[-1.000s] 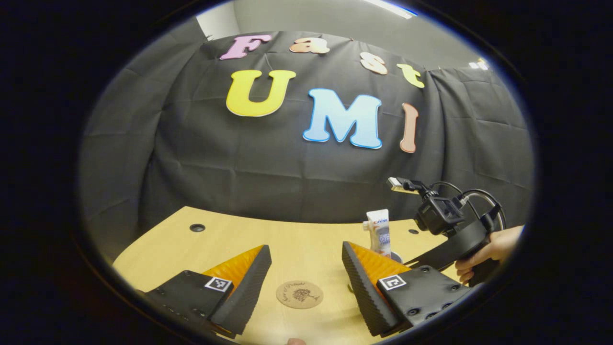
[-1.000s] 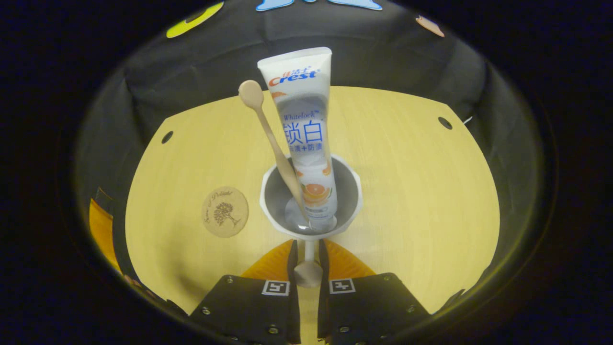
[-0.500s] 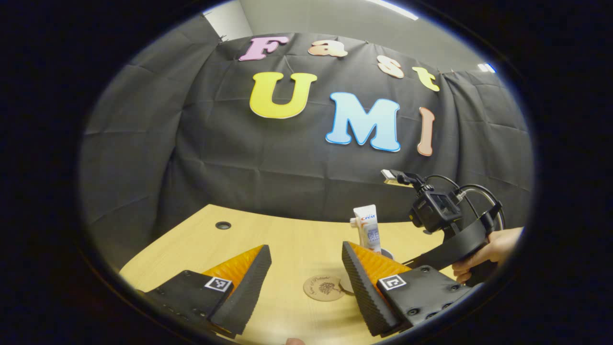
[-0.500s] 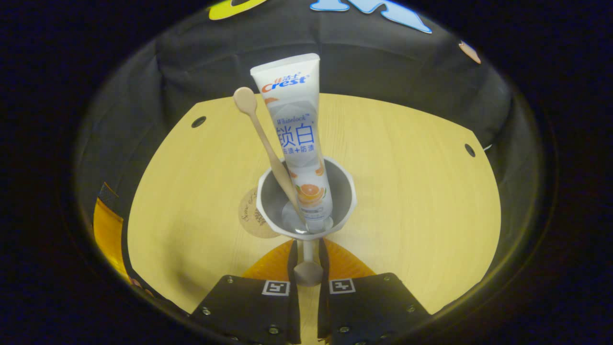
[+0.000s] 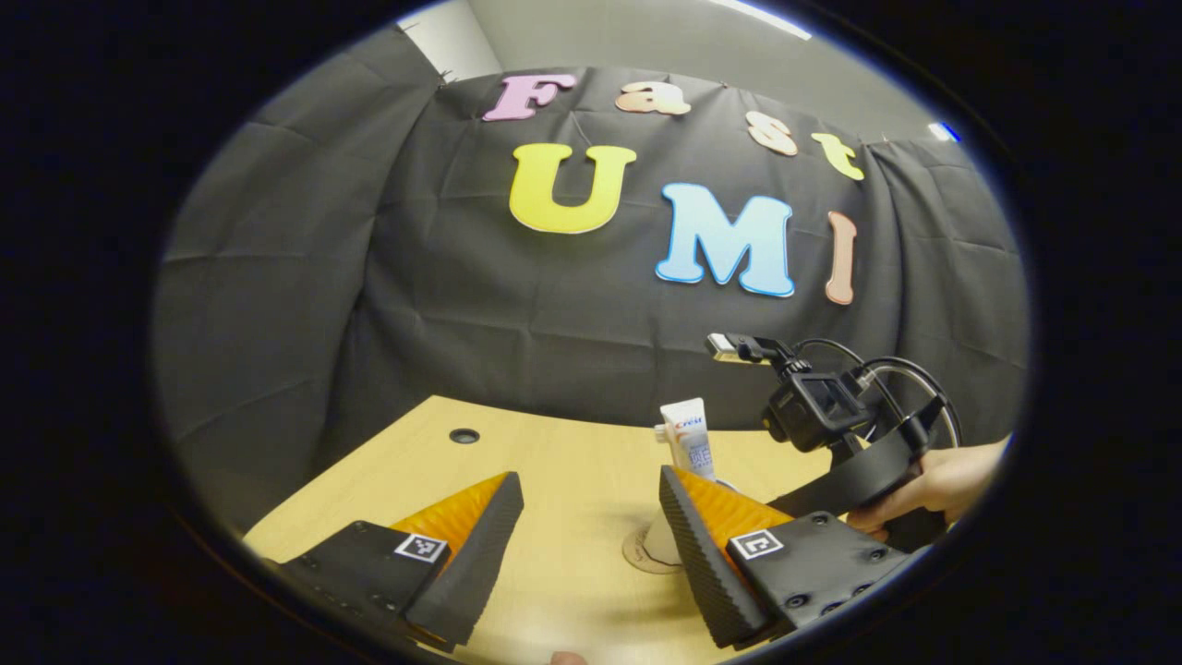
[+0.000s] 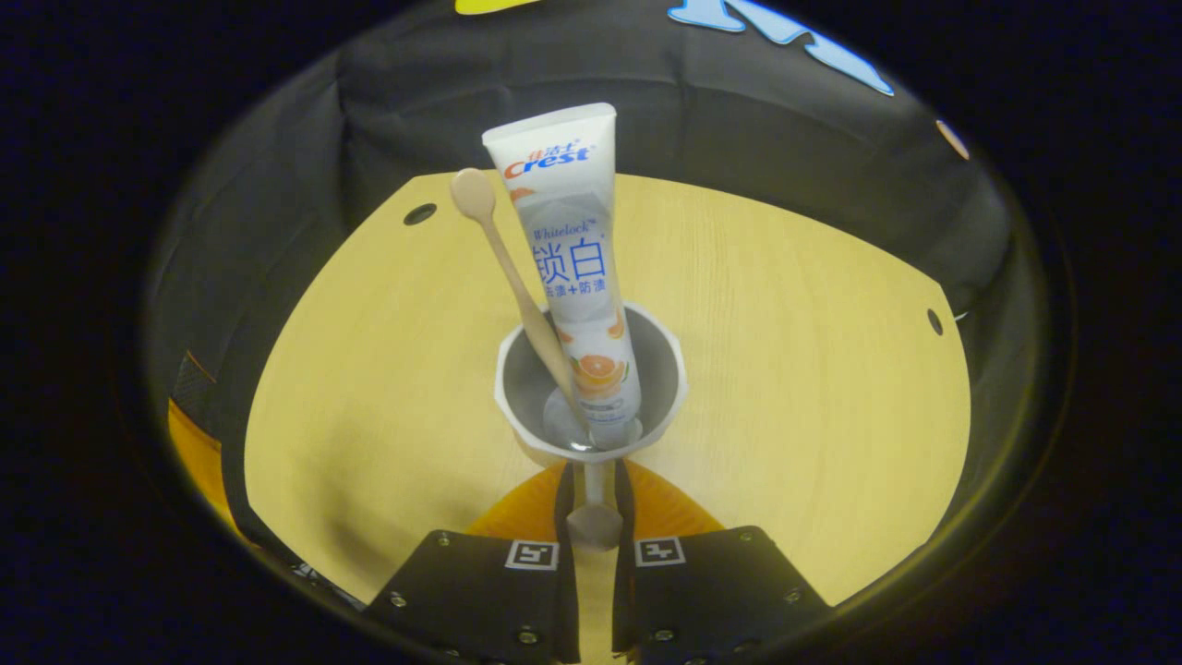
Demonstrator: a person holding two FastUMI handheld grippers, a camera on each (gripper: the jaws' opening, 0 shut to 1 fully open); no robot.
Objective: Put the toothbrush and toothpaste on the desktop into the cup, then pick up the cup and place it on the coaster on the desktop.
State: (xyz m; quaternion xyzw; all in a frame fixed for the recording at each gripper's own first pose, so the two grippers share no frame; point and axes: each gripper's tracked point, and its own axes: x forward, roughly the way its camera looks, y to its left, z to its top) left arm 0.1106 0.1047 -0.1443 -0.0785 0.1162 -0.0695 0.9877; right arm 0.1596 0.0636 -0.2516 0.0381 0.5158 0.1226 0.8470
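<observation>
The white ceramic cup (image 6: 591,388) sits just ahead of the right gripper (image 6: 592,503), whose fingers are clamped on its handle. A white toothpaste tube (image 6: 571,268) and a pale wooden toothbrush (image 6: 512,277) stand tilted inside it. From the left gripper (image 5: 582,545), spread wide above the light wooden desktop (image 5: 554,462), the cup's base meets the round cork coaster (image 5: 639,552) beside its right finger.

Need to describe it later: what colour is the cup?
The cup is white with a grey inside, clearest in the right gripper view.

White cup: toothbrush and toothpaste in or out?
In. The white toothpaste tube and tan wooden toothbrush stand leaning inside the white cup.
</observation>
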